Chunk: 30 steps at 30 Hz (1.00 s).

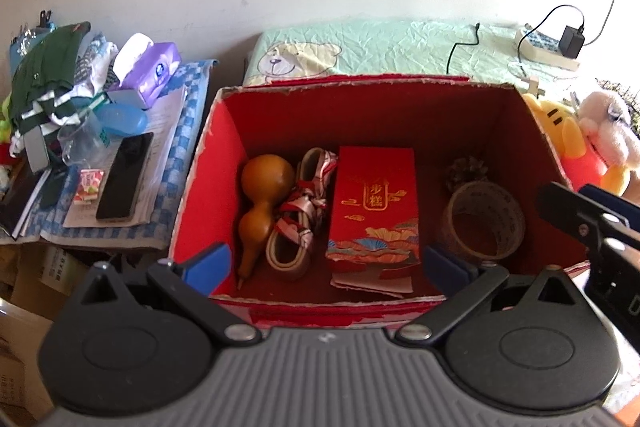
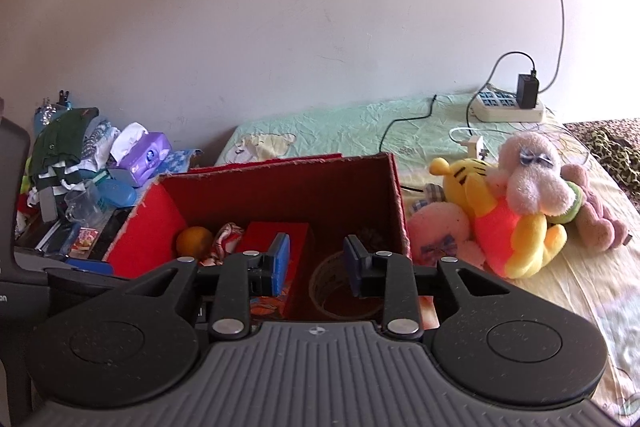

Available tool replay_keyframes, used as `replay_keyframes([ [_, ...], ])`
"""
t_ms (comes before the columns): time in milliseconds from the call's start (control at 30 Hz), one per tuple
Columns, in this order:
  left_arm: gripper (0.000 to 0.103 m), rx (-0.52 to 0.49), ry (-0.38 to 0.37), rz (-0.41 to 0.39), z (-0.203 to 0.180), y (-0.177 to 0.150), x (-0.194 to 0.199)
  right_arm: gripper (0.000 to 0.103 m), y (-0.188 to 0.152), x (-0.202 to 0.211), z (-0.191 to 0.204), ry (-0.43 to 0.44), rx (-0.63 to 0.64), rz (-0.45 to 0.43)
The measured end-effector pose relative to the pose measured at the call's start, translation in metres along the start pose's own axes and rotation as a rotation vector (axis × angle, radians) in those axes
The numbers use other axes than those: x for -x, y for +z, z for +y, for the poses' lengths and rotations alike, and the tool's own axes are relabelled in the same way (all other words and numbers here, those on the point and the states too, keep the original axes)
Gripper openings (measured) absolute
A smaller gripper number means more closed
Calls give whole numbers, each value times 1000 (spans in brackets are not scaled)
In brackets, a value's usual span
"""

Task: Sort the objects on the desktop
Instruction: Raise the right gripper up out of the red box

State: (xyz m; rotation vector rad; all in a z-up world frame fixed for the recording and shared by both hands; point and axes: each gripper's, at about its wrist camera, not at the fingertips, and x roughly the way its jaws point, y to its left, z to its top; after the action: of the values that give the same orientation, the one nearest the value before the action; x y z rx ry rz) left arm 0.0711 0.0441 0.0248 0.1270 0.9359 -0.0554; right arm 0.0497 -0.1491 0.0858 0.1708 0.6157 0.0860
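An open red cardboard box (image 1: 208, 179) stands below my left gripper (image 1: 328, 265), which is open wide over the box's near wall with nothing between its fingers. Inside lie a brown gourd (image 1: 262, 203), a coiled patterned strap (image 1: 304, 211), a red gift carton (image 1: 374, 211), a tape roll (image 1: 484, 223) and a pinecone (image 1: 466, 169). My right gripper (image 2: 318, 265) is open and holds nothing; it hovers over the near right part of the box (image 2: 148, 227), above the tape roll (image 2: 332, 287). Its body shows at the right edge of the left wrist view.
Left of the box, a side table with a blue checked cloth carries a black phone (image 1: 126, 183), a purple tissue pack (image 1: 150, 71), a clear cup (image 1: 82, 143) and piled clothes (image 1: 48, 83). Plush toys (image 2: 516, 211) lie right of the box. A power strip (image 2: 508, 109) sits behind.
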Motion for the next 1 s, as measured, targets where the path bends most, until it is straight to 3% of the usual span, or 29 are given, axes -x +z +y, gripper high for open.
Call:
replay_keyframes([
  [400,102,3,4,130,3,4,-27,32,0,-10,-5,11,-57,47],
  [1000,102,-20,19,142,9,15,-52,34,-2,-51,3,14,-54,113],
])
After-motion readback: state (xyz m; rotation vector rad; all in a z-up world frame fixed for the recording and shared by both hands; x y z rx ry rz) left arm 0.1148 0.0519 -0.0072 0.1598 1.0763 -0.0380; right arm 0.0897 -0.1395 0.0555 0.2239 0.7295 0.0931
